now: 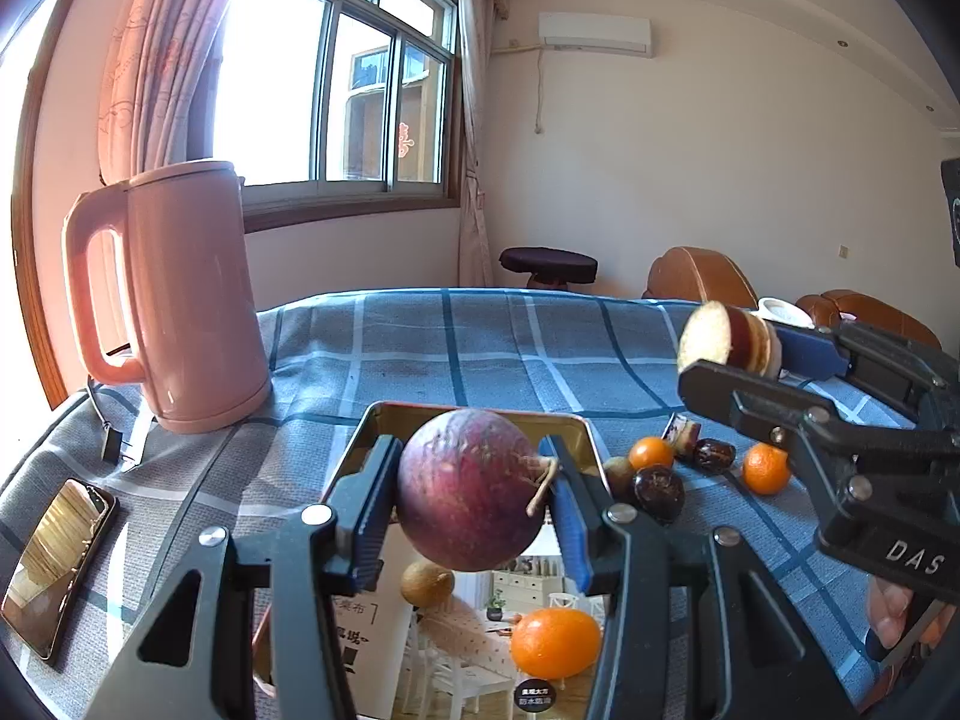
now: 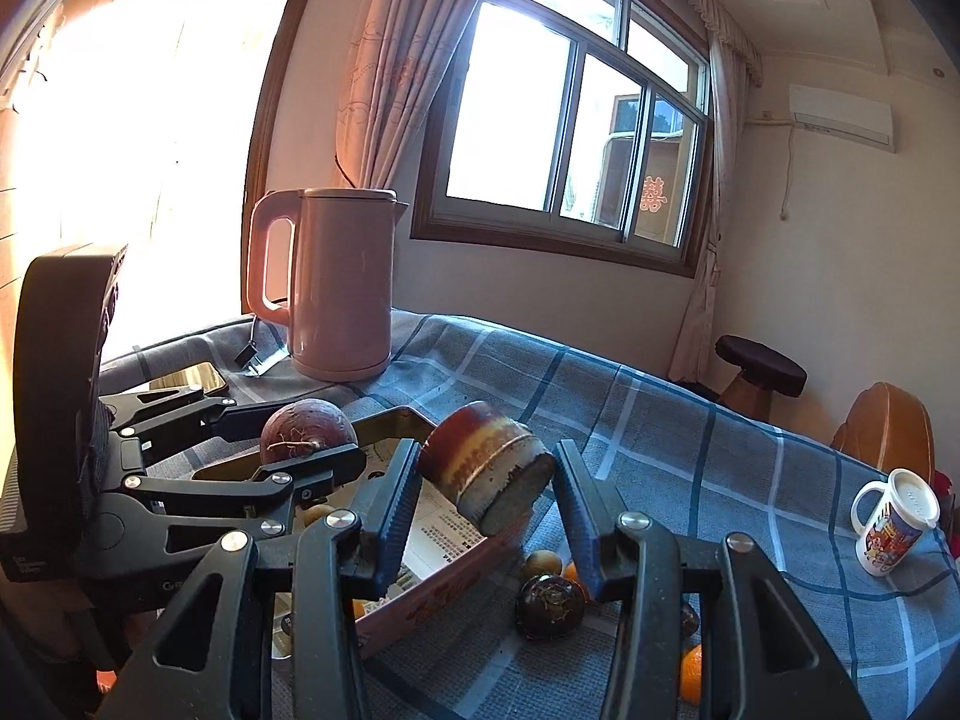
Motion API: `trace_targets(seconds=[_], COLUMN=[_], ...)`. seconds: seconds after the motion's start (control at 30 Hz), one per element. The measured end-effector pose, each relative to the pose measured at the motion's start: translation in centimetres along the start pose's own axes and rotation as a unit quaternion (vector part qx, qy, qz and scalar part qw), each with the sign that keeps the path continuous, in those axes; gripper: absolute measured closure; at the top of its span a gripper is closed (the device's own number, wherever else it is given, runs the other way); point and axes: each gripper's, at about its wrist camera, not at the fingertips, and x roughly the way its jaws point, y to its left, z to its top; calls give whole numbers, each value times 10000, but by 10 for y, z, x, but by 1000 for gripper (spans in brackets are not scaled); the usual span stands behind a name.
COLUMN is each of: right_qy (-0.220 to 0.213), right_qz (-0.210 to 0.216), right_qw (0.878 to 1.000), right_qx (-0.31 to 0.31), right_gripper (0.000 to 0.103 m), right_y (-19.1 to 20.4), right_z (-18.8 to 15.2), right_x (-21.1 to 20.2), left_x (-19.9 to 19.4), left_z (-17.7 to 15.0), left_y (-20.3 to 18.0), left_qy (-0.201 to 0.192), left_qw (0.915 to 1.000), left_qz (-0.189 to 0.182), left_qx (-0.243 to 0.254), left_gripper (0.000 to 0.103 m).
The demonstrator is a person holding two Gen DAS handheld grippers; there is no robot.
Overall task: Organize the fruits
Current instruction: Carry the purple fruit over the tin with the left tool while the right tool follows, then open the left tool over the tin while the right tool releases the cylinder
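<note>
While left gripper (image 1: 468, 501) clamps purple fruit (image 1: 468, 489), right gripper (image 2: 486, 495) clamps cut fruit piece (image 2: 486, 468).

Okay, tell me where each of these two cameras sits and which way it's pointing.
Left wrist view: on the left gripper, looking along its fingers at the purple round fruit they hold above the tin box; fingertips of a hand show at lower right.
Right wrist view: on the right gripper, facing the window, holding a cut fruit piece.
Shared: pink kettle, checked tablecloth, each other's gripper.
</note>
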Motion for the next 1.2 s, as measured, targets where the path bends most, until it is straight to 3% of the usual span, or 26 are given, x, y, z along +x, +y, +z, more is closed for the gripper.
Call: trace_targets(seconds=[0.5,1.2], right_qy=[285,799], right_qz=[219,428], right_qw=[9993,9959], right_qx=[-50,-5], right_gripper=[56,56], right_y=[23,38], right_z=[-10,-32], right_x=[35,68], left_x=[9,18], left_z=[-5,-12], left_y=[30,29], left_qy=[247,567], left_qw=[9992,9980], left_qz=[303,289], left_qx=[-104,26], left_gripper=[54,54])
